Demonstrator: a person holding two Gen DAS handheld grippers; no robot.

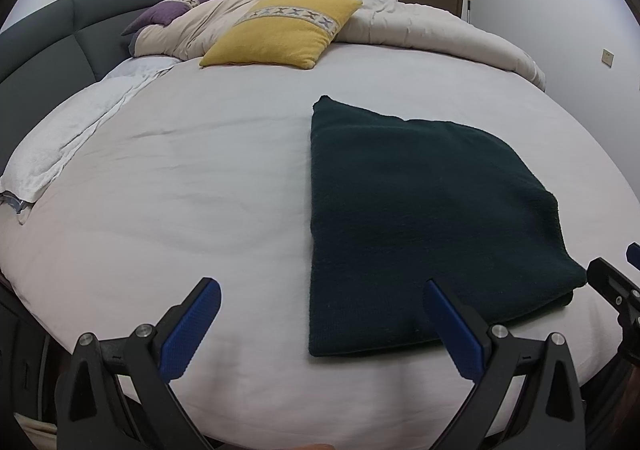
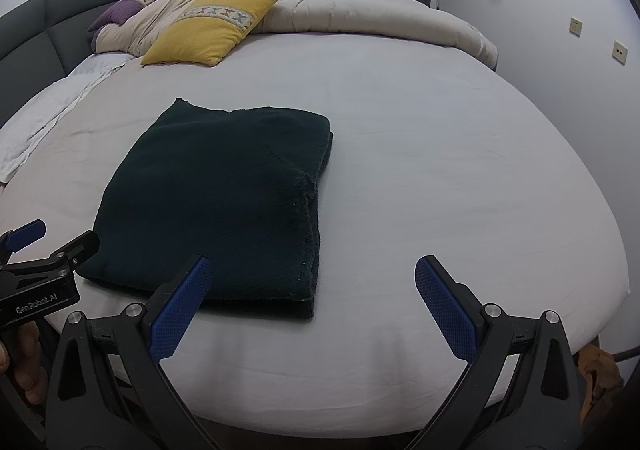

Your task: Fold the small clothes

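Observation:
A dark green knitted garment point(image 1: 420, 218) lies folded into a flat rectangle on the white bed sheet point(image 1: 180, 190). It also shows in the right wrist view point(image 2: 224, 202), with layered edges at its right side. My left gripper point(image 1: 322, 290) is open and empty, held above the near edge of the bed at the garment's near left corner. My right gripper point(image 2: 312, 270) is open and empty, above the garment's near right corner. Each gripper shows at the edge of the other's view: the right one point(image 1: 618, 270), the left one point(image 2: 52, 238).
A yellow cushion point(image 1: 280, 32), a purple cushion point(image 1: 172, 10) and a bunched beige duvet point(image 1: 420, 26) lie at the far side. A white towel point(image 1: 68, 142) lies along the left by the dark headboard point(image 1: 40, 46). Wardrobe and door stand behind.

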